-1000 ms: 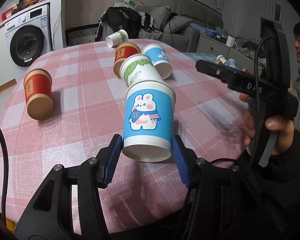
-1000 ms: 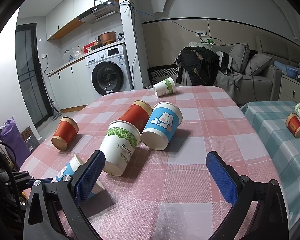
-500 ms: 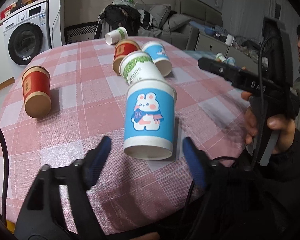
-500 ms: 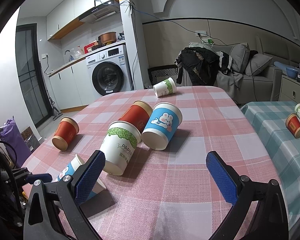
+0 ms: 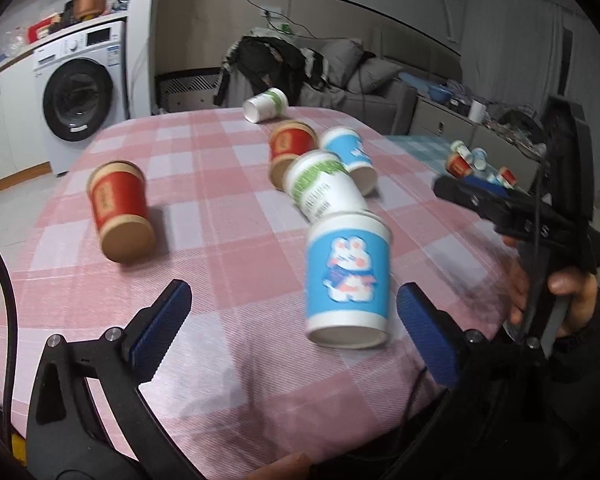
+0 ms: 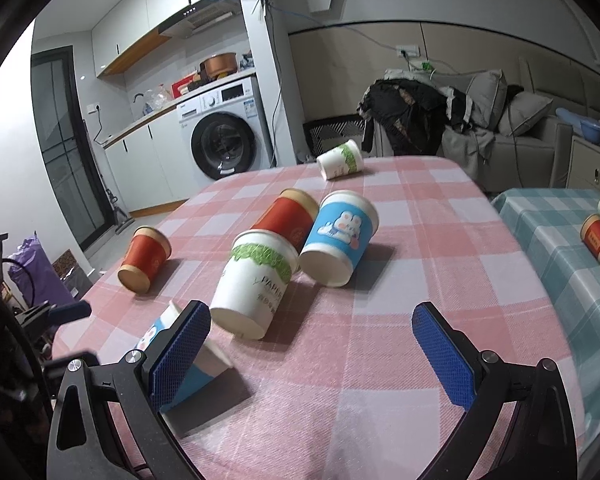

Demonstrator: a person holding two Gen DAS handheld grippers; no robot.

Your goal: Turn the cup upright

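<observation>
- A lived-in home, open-plan: a washing machine (image 6: pixel 223 142) sits under a kitchen counter with a range hood (image 6: pixel 204 16) above.
- A grey sofa (image 6: pixel 532 136) with cushions and piled clothes (image 6: pixel 410 120) stands behind the checked-cloth dining table (image 6: pixel 420 280).

Both the left gripper (image 5: pixel 288 326) and right gripper (image 6: pixel 310 352) are matte black frames with silver screws, ribbed blue pads (image 6: pixel 180 354), black cables, and a bare-skinned hand (image 5: pixel 556 292) in a black sleeve.

Blue rabbit cup (image 5: pixel 348 276) stands upright between the spread left hand-held gripper (image 5: pixel 296 328) fingers.
</observation>
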